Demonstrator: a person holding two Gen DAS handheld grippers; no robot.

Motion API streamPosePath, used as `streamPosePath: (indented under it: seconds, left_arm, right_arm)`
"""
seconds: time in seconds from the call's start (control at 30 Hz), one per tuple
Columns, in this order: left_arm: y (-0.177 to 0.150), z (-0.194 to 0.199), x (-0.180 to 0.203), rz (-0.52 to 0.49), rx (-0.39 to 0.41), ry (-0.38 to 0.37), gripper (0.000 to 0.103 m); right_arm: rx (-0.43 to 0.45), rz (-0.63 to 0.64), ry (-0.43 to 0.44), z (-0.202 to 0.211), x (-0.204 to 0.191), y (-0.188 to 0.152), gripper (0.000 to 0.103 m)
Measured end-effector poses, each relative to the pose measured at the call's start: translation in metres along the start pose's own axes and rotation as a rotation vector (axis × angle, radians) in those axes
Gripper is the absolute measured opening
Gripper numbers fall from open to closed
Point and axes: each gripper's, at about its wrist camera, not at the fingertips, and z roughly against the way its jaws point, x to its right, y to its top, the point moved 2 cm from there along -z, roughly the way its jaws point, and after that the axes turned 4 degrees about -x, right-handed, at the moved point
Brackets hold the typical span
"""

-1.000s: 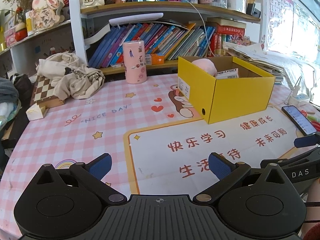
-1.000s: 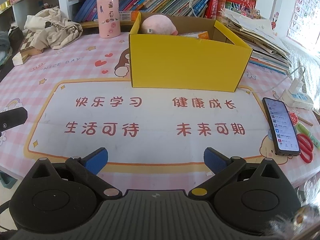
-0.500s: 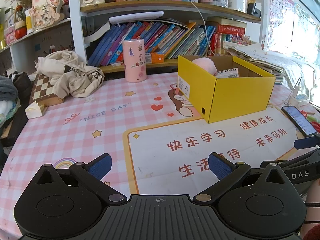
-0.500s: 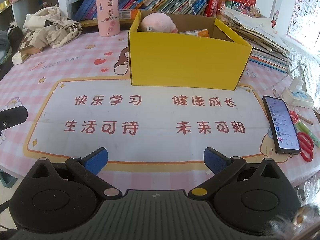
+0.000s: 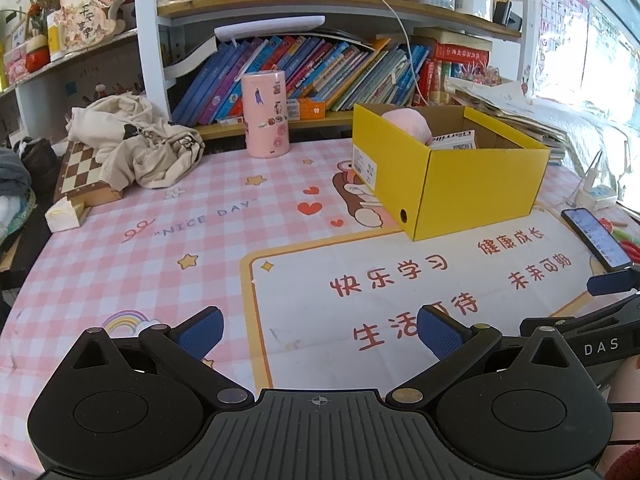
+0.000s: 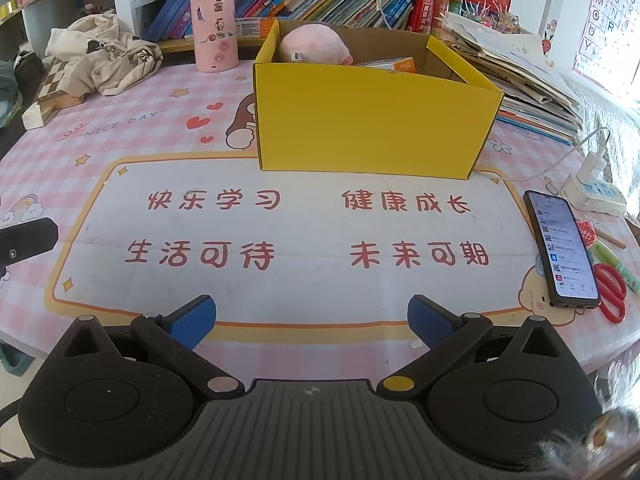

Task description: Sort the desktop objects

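- Left gripper (image 5: pixel 318 326) and right gripper (image 6: pixel 308 316): fingers spread wide, holding nothing, low over the desk mat (image 6: pixel 312 224).
- Yellow box (image 6: pixel 372 128) stands mid-desk; its wall hides most of the pink plush (image 6: pixel 314 46) and a carton (image 6: pixel 404 65) inside.
- Phone (image 6: pixel 562 246) lies right of the mat.

"NICE DAY", 快乐学习 on desk mat (image 5: pixel 120 264); "DAS" on right tongs (image 5: pixel 600 312).

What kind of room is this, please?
Most likely a child's study desk at home: a pink cartoon desk mat, shelves packed with children's books, and an alphabet poster on the wall.
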Motion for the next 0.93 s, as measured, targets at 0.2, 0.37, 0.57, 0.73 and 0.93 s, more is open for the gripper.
streamPosePath:
  seconds: [0.2,0.37,0.57,0.73,0.93]
  left_arm:
    - [-0.0003,-0.0003,0.0011,0.000,-0.005,-0.001,0.103]
    - [-0.0009,-0.0009,0.0016,0.002,-0.013,-0.002,0.103]
    - [-0.0010,-0.0015,0.0027,0.005,-0.016,-0.004,0.103]
    - [-0.0005,0.0002,0.0023,0.013,-0.007,-0.001,0.103]
    - [0.0005,0.0013,0.0037,0.012,0.003,-0.006,0.103]
  right_arm:
    - [0.001,-0.001,0.001,0.0003,-0.0001,-0.0002,0.103]
    - [0.001,0.001,0.002,0.0000,-0.0008,0.0001,0.103]
    - [-0.001,0.002,0.003,-0.0002,-0.0015,0.0002,0.103]
    - [-0.002,0.000,0.002,0.0001,-0.0026,0.0005,0.103]
    - [-0.003,0.001,0.003,-0.0003,-0.0025,0.0003,0.103]
